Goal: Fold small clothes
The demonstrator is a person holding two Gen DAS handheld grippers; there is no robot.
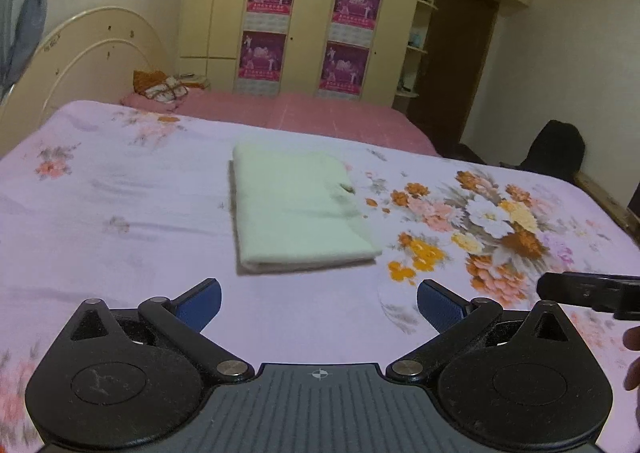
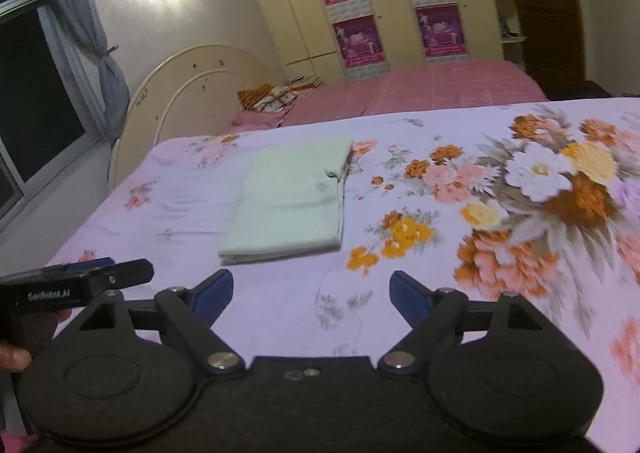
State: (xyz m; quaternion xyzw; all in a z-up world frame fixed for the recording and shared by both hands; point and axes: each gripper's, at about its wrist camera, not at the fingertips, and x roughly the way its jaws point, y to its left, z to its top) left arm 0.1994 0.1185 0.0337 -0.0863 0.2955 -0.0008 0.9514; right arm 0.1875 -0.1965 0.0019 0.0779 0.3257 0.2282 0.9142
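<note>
A pale green cloth (image 1: 300, 209) lies folded into a neat rectangle on the lilac floral bedsheet (image 1: 120, 189); it also shows in the right wrist view (image 2: 292, 201). My left gripper (image 1: 319, 305) is open and empty, held above the sheet just short of the cloth's near edge. My right gripper (image 2: 311, 295) is open and empty, also short of the cloth's near edge and a little to its right. The right gripper's side shows at the right edge of the left wrist view (image 1: 588, 291). The left gripper's side shows at the left of the right wrist view (image 2: 76, 285).
A pink-covered bed (image 1: 304, 113) with cushions (image 1: 160, 87) lies beyond. A cream headboard (image 1: 92, 53) and a wardrobe with posters (image 1: 308, 25) stand behind. A dark chair (image 1: 556, 149) is at the right. A window with a curtain (image 2: 72, 25) is at the left.
</note>
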